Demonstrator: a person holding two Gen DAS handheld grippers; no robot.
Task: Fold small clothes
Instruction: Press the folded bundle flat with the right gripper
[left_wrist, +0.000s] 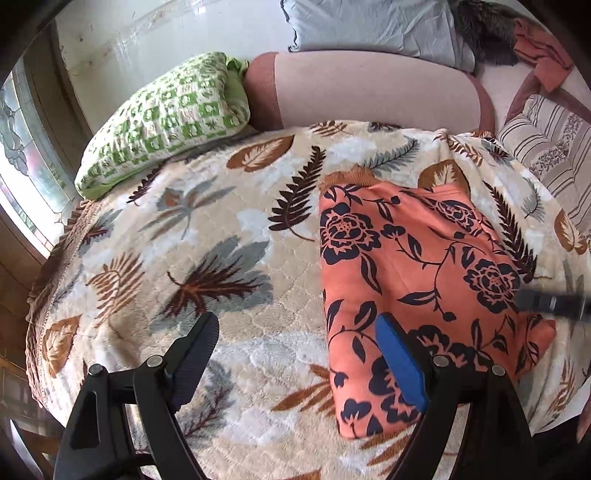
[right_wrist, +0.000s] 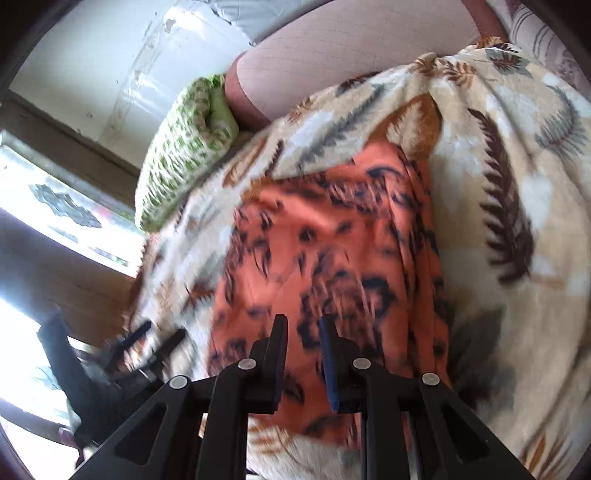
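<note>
An orange garment with dark blue flowers (left_wrist: 413, 280) lies folded flat on the leaf-print bedspread (left_wrist: 207, 236). My left gripper (left_wrist: 299, 332) is wide open and empty; its right finger with the blue pad (left_wrist: 400, 365) hovers over the garment's near left edge, the other finger over bare bedspread. In the right wrist view the garment (right_wrist: 325, 251) is blurred by motion. My right gripper (right_wrist: 303, 332) hovers over its near part with the jaws a narrow gap apart, holding nothing. The right gripper's tip shows at the left wrist view's right edge (left_wrist: 550, 302).
A green-checked pillow (left_wrist: 166, 118) lies at the back left beside a pink bolster (left_wrist: 369, 88). A grey pillow (left_wrist: 369, 22), a striped cushion (left_wrist: 554, 147) and a rust cloth (left_wrist: 543, 51) lie behind. A window (left_wrist: 26, 155) is on the left.
</note>
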